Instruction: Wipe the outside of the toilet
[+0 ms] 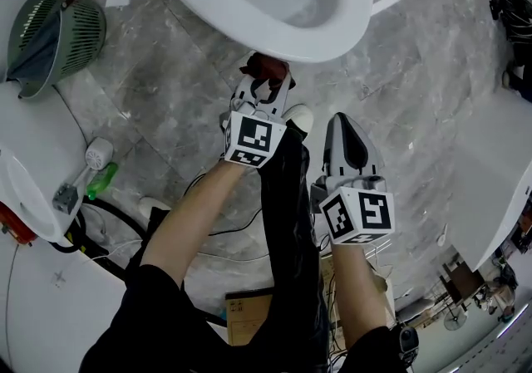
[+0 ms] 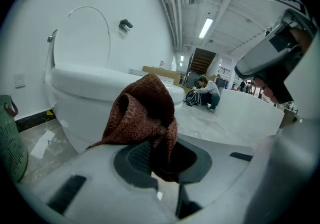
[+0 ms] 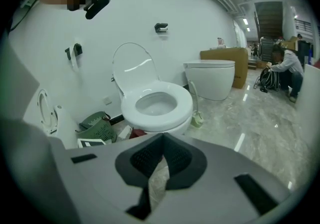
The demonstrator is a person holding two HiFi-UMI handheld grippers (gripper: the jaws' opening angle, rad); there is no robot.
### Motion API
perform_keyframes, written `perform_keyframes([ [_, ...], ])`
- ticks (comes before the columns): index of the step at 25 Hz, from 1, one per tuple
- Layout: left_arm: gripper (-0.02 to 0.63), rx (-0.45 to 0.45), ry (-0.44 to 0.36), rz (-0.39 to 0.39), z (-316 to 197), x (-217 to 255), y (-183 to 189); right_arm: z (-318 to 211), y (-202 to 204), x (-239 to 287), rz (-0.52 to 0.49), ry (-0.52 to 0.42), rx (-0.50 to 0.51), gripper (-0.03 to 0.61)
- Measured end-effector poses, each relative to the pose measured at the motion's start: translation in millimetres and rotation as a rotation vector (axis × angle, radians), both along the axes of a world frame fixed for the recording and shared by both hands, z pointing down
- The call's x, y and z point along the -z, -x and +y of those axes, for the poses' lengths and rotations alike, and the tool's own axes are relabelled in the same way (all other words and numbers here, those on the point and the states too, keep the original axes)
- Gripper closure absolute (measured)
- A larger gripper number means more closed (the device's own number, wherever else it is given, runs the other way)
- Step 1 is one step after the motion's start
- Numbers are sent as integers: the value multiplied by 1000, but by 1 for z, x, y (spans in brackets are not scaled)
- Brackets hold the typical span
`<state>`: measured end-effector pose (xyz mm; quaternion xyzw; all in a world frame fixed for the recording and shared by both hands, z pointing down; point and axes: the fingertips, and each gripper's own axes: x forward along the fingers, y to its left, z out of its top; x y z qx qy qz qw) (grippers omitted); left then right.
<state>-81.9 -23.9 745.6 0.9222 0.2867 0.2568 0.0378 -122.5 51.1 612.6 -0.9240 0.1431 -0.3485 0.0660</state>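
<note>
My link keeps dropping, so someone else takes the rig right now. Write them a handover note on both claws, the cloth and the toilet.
Left claw: shut on the reddish-brown cloth, held at the front of the toilet bowl. Whether the cloth touches the bowl cannot be told.
Right claw: shut, empty, back from the toilet over the floor.
Done: cloth gripped and at the bowl. No wiped patch can be made out.
Left: wipe the bowl's outside, probably starting at the front.
</note>
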Motion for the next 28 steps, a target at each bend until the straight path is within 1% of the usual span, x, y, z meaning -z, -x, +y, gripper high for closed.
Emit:
perform_keyframes([
  [4, 563, -61, 17, -10, 28, -1, 2, 19, 0, -5, -9, 17, -19, 577],
  [11, 563, -197, 43, 3, 92, 5, -2, 67, -6, -13, -23, 61, -82, 577],
  [14, 563, -212, 75, 1, 112, 7, -7, 87, -7, -13, -30, 84, -104, 577],
  [16, 563, -211, 83, 1, 114, 5, -6, 93, -7, -13, -33, 92, -104, 577],
  [19, 563, -230, 70, 10, 102, 3, 4, 88, -9, -13, -31, 87, -78, 577],
  [22, 563, -250, 51, 22, 75, 4, 18, 75, -11, -12, -30, 82, -57, 577],
  [24, 563, -224, 46, 18, 41, 3, 22, 61, -13, -11, -30, 81, -46, 577],
  [28, 563, -121, 1, 6, -50, 0, 13, 12, -12, -10, -35, 69, 19, 577],
])
